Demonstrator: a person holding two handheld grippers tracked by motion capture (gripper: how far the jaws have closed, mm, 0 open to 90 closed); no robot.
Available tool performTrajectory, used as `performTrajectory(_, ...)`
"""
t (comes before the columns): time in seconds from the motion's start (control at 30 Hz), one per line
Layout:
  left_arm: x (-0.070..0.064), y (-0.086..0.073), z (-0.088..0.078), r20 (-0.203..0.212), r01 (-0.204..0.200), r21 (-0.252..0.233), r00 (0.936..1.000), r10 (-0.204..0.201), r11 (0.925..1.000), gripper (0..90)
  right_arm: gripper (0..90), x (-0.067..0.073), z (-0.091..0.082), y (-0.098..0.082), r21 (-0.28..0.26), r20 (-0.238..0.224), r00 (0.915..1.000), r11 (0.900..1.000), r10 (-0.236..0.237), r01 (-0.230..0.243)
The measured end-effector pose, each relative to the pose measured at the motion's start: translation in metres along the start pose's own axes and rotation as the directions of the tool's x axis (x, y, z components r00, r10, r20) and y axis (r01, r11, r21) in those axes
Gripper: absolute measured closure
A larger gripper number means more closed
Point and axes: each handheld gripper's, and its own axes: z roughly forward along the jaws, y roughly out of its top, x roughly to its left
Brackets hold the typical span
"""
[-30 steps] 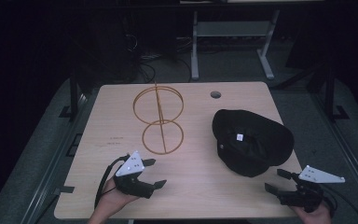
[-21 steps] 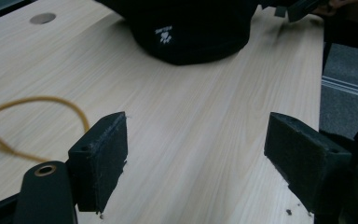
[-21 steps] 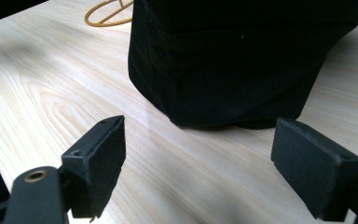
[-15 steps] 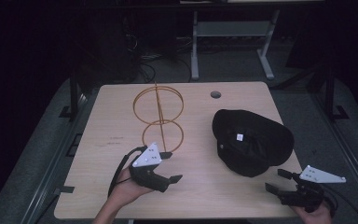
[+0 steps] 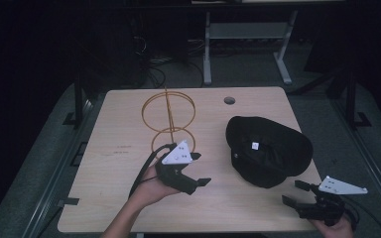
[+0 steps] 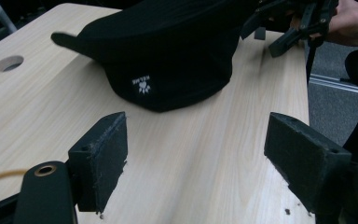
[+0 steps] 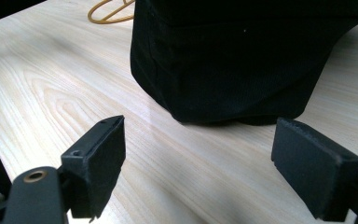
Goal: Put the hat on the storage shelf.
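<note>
Spread wide and holding nothing, the left gripper (image 5: 202,170) has advanced rightward toward the soft black hat (image 5: 268,148) just ahead of its pads (white label facing them), while the right gripper (image 5: 293,192), equally agape, sits near its brim on pale woodgrain table (image 5: 124,129).

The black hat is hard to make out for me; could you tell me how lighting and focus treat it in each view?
High view: the black hat is a dark mass on the pale table, with a black surround. Left gripper view: its small white logo reads clearly, though the brim edge at upper left looks soft. Right gripper view: the hat is nearly featureless black, and a soft sheen lies on the wood before it.
</note>
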Motion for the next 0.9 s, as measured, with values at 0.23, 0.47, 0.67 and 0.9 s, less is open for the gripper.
performTrajectory(0.23,0.004,0.023,0.015,0.030,-0.031,0.003,0.9991,0.031,0.9995,21.1,17.0,-0.001,-0.001,-0.001,-0.002,-0.001,1.0000,1.000,0.003,-0.003)
performTrajectory(0.47,0.007,0.043,0.026,0.049,-0.051,0.003,0.9975,0.051,0.9987,21.1,17.0,-0.002,-0.001,-0.001,-0.003,-0.008,1.0000,1.000,0.004,-0.004)
performTrajectory(0.67,0.008,0.068,0.041,0.075,-0.091,0.010,0.9931,0.090,0.9958,21.1,17.1,-0.002,-0.001,-0.001,0.001,-0.013,0.9999,1.000,0.000,0.000)
performTrajectory(0.9,0.009,0.081,0.065,0.114,-0.128,0.061,0.9862,0.121,0.9898,20.1,17.1,-0.002,-0.002,-0.001,-0.004,-0.015,0.9999,1.000,0.003,-0.003)
